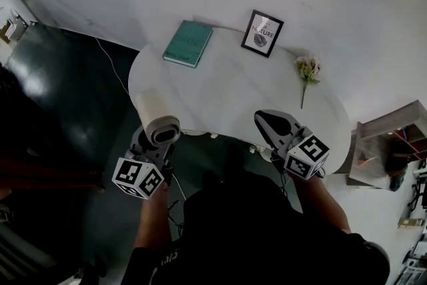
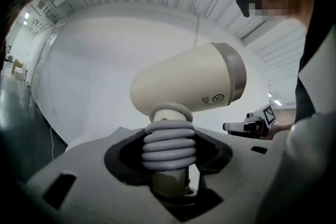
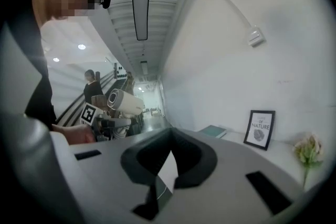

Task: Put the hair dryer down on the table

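From the head view, a white rounded desk carries a teal book at its far left, a framed picture standing beside it, and a flower sprig lying further right. The left gripper is at the desk's near-left edge and holds a cream hair dryer. The dryer's grey-ringed rear end faces up toward the camera and its barrel reaches over the desk's edge. The right gripper lies over the near edge further right, its jaws drawn together to a point, well apart from the dryer.

In the left gripper view, the jaws are clamped on the hair dryer's handle, just where a grey coiled cord is wound round it. The left gripper holds the handle upright, with the barrel lying crosswise above the jaws, seen against the white wall and clear of the desk. The right gripper shows small at the right.

In the right gripper view, the right gripper has its jaws closed, with nothing between them. Beyond them are the book, the picture and the flower on the desk. At the left, the left gripper holds the hair dryer raised above desk level. A person stands far back.
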`<action>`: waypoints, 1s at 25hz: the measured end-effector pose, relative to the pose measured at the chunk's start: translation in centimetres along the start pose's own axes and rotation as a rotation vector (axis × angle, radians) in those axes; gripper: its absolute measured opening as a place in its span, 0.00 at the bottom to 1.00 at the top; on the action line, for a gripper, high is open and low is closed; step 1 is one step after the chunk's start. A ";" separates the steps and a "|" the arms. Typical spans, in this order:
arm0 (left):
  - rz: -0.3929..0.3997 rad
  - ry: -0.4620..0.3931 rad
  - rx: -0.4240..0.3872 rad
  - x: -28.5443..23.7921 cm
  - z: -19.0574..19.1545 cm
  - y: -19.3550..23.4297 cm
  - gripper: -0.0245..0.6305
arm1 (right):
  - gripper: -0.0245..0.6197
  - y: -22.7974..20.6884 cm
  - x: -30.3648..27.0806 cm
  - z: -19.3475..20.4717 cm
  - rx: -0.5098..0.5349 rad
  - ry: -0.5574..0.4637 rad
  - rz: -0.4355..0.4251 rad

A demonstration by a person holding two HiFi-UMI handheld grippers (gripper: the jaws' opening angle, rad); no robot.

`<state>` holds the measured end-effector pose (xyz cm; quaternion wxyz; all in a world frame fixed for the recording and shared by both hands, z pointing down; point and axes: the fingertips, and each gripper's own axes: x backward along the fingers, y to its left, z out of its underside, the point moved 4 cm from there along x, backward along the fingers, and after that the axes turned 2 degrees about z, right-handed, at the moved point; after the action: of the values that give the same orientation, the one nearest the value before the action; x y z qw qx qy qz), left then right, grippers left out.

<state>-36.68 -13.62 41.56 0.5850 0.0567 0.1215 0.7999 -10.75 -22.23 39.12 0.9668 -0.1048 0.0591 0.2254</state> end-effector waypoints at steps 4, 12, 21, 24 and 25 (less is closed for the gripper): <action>0.008 0.012 0.023 -2.5 0.4 1.4 0.37 | 0.05 -1.5 -2.1 -0.5 0.001 -0.010 -0.007; -0.013 0.035 0.030 -8.4 0.2 3.1 0.37 | 0.05 -7.0 -4.2 -3.0 -0.001 -0.060 -0.003; -0.061 0.107 0.044 -16.8 1.4 4.8 0.37 | 0.05 -13.6 -5.6 -2.5 -0.060 -0.053 -0.015; -0.076 0.147 0.062 -19.1 2.4 5.0 0.37 | 0.05 -15.5 -6.0 -2.0 -0.082 -0.046 -0.030; -0.080 0.160 0.067 -19.8 2.7 5.1 0.37 | 0.05 -16.0 -6.2 -1.9 -0.089 -0.041 -0.038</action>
<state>-34.59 -33.52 46.55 0.6028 0.0072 0.1969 0.7732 -9.21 -39.35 41.14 0.9663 -0.1442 0.0271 0.2116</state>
